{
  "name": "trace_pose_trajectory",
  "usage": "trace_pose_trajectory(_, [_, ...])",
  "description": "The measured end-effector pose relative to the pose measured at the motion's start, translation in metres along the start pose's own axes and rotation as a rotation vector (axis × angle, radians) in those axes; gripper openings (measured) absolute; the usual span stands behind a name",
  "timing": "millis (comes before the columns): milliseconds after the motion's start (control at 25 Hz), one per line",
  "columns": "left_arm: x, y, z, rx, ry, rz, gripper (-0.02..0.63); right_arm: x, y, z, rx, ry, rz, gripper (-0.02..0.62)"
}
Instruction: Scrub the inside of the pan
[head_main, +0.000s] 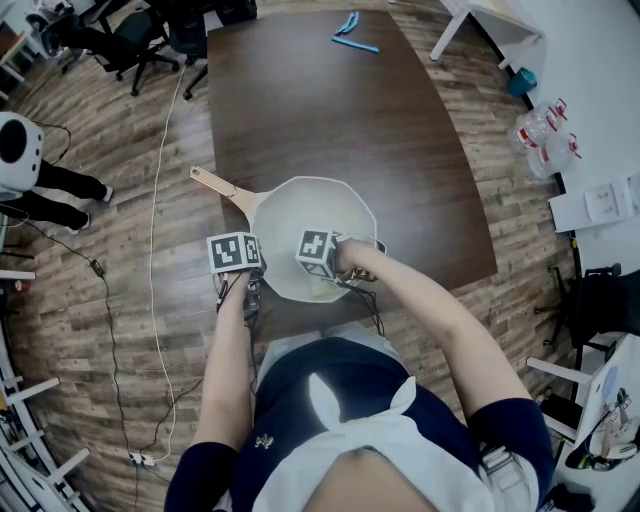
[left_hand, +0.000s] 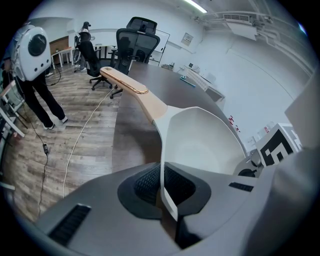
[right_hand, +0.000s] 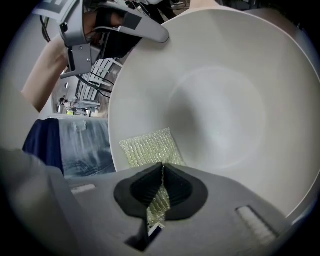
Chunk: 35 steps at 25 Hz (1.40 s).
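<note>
**Pan and grippers, seen from the head and gripper views.** A cream-white pan (head_main: 312, 212) is shown at the near edge of the dark, wood-grained table (head_main: 330, 110), with its handle (head_main: 214, 184) directed toward the far left. The rim is seen as faceted, roughly octagonal. The interior is smooth, matte and shallowly dished, with a flat round floor. The handle is long, flat and pale tan, and is rounded at its end. The thin near-left wall of the pan is clamped between the ribbed black pads of the left gripper (left_hand: 162, 189). A glittery yellow-green scouring pad (right_hand: 149, 146), rectangular and knitted in ribs, is pinched by the closed jaws of the right gripper (right_hand: 161, 189). It is seen against the inner wall beside the nearest rim.
</note>
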<state>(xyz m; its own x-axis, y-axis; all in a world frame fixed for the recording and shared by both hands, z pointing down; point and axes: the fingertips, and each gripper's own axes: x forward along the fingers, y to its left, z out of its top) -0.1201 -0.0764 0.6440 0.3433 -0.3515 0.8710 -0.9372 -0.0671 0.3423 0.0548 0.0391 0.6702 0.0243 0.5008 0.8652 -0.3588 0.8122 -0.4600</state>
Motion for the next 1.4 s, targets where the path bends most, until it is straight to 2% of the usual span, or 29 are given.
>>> trace_pose_trajectory(320, [0.001,0.001,0.002,-0.002,0.001,0.001,0.015,0.000,0.017,0.020,0.014,-0.089,0.100,0.009])
trace_pose_trajectory(520, [0.001,0.000,0.001,-0.005,0.003,0.002,0.015,0.000,0.024,0.032,0.009,-0.141,0.116,0.009])
trace_pose_trajectory(1240, [0.001,-0.001,0.000,-0.007,0.009,0.002,0.015,-0.010,0.035,0.085,-0.084,-0.307,0.080,0.008])
trace_pose_trajectory(1400, [0.001,-0.004,0.000,-0.014,0.011,-0.004,0.015,-0.016,0.036,0.095,-0.124,-0.352,0.044,0.008])
